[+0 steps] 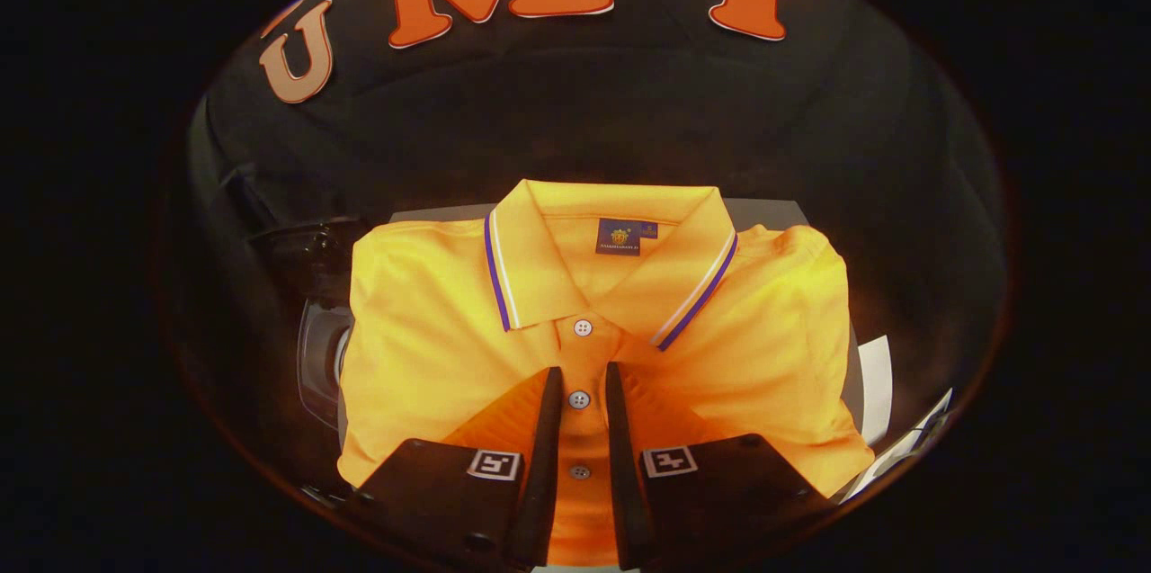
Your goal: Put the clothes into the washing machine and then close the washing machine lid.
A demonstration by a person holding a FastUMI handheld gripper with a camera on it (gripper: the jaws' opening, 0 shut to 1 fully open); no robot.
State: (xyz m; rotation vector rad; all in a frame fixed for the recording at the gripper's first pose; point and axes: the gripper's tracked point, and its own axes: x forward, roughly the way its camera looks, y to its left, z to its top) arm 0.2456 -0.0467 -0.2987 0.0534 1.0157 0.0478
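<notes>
Gripper point(580, 402) hovering over folded orange shirt point(432, 348); fingers standing narrowly apart, flanking button strip, apparently not yet pinching cloth; strip running straight ahead toward collar point(548, 267); shirt lying on table point(778, 211); washing machine point(319, 357) sitting left, beside shirt.

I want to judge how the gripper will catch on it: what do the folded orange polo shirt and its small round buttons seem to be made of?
The folded orange polo shirt looks like soft matte knit fabric, probably cotton or polyester: it creases gently. Its small round buttons look like smooth pale plastic with a slight sheen. The gripper has its fingers slightly apart, straddling the button placket.
</notes>
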